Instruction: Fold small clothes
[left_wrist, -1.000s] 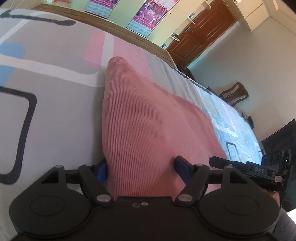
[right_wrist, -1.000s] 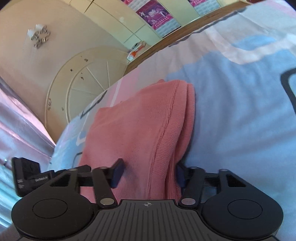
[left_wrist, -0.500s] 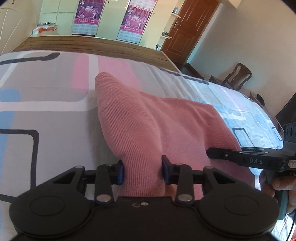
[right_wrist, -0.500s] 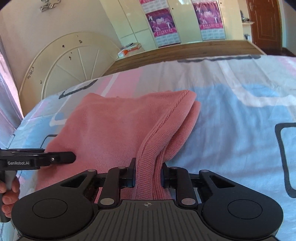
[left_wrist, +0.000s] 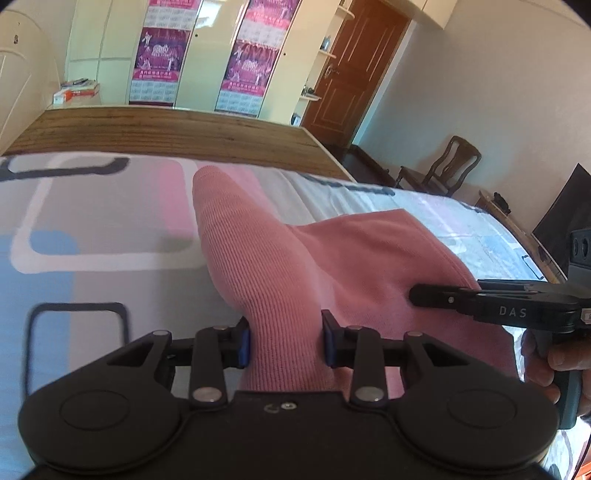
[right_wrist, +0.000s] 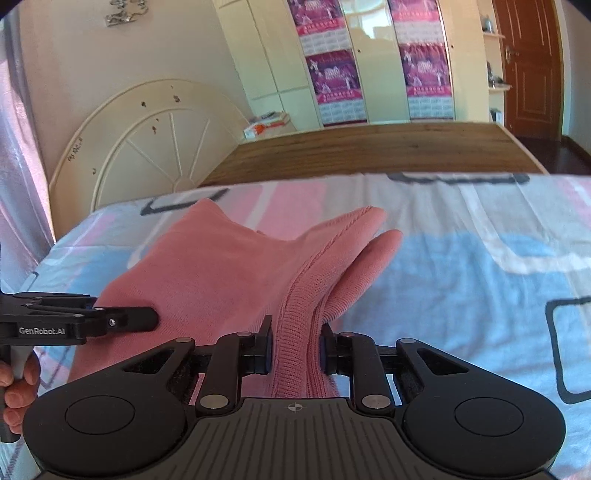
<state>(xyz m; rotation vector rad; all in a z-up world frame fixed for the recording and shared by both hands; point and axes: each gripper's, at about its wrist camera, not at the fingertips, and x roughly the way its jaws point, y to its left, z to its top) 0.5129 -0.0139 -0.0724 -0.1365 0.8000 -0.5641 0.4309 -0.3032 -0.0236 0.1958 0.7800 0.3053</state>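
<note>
A pink knit garment (left_wrist: 280, 258) lies on the patterned bedsheet (left_wrist: 92, 229), with its near edge raised. My left gripper (left_wrist: 284, 343) is shut on the garment's near left corner. My right gripper (right_wrist: 295, 350) is shut on a bunched ribbed edge of the same garment (right_wrist: 236, 266). Each gripper shows in the other's view: the right gripper (left_wrist: 491, 306) at the right of the left wrist view, the left gripper (right_wrist: 85, 321) at the left of the right wrist view. The cloth stretches away from both grippers toward the far side of the bed.
A wooden board (right_wrist: 369, 147) runs along the bed's far edge. A cream headboard (right_wrist: 155, 140) stands at the left. Wardrobe doors with posters (left_wrist: 243, 55), a brown door (left_wrist: 354, 74) and a wooden chair (left_wrist: 443, 166) are beyond the bed.
Both grippers went from open around the garment's edge to shut on it. They have since lifted the near edge, and the cloth now rises from the bed toward them.
</note>
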